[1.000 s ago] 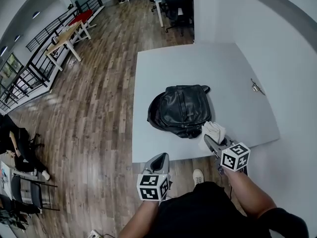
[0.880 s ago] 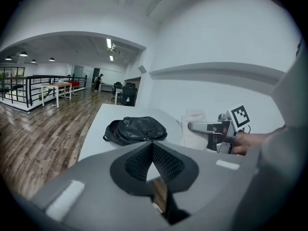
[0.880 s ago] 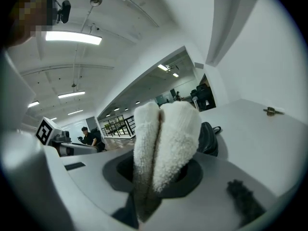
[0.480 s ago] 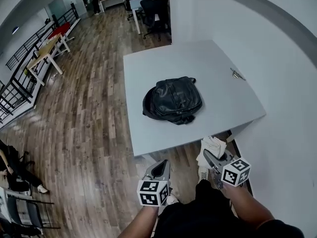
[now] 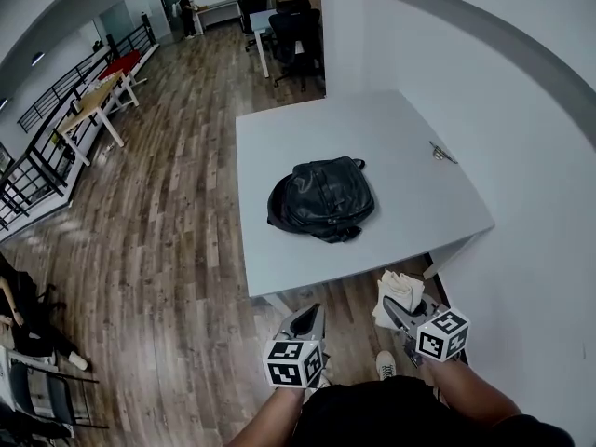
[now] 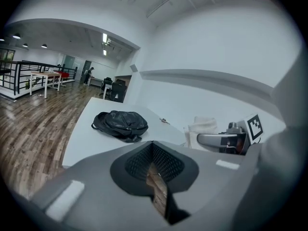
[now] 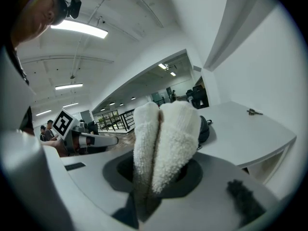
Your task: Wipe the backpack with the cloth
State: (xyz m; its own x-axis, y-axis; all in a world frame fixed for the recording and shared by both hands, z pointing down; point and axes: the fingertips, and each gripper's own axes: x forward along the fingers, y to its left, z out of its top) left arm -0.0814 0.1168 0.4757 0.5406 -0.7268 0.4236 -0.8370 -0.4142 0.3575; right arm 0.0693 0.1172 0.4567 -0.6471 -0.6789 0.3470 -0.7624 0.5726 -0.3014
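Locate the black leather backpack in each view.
Head view: black leather backpack lies mid-frame on the grey table.
Left gripper view: left of centre, on that table.
Right gripper view: only its dark edge shows right of the white cloth.
Shared landmark: the small metal object on the table.

I see grey table [image 5: 372, 138] | black backpack [image 5: 323, 198] lying mid-table | small metal item [image 5: 442, 152] near right edge

Head view looks steeply down; all views share the backpack [image 5: 321, 198].
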